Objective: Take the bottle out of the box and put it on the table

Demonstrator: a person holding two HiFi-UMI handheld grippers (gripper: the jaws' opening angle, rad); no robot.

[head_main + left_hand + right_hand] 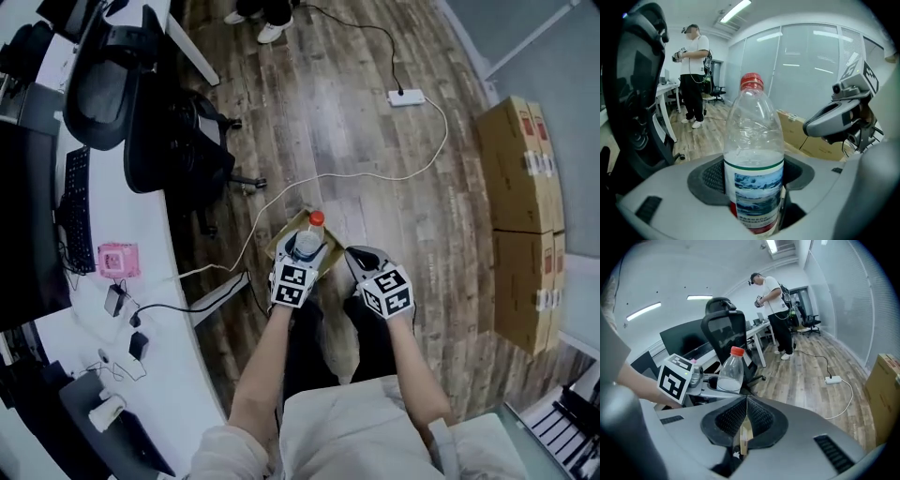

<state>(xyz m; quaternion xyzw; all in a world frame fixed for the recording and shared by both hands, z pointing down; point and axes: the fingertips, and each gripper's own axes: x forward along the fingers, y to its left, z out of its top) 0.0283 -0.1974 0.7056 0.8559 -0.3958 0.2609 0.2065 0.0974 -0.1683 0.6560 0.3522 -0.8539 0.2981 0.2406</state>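
Note:
A clear plastic bottle point(314, 225) with a red cap and a blue label stands upright between the pads of my left gripper point(302, 251), which is shut on its lower body. In the left gripper view the bottle point(753, 140) fills the middle, partly full of water. It hangs above an open cardboard box point(284, 232) on the wooden floor. Just to the right, my right gripper point(356, 255) is level with the left and holds nothing. Its jaws point(746, 420) meet, with only a thin tan sliver showing in the slit. From the right gripper view the bottle point(730, 371) shows to the left.
A white desk point(155, 281) runs along the left with a keyboard point(75, 211), a pink object point(117, 260) and cables. A black office chair point(159, 103) stands by it. A power strip point(406, 97) lies on the floor, with stacked cardboard boxes point(525, 169) at the right. A person point(693, 75) stands far off.

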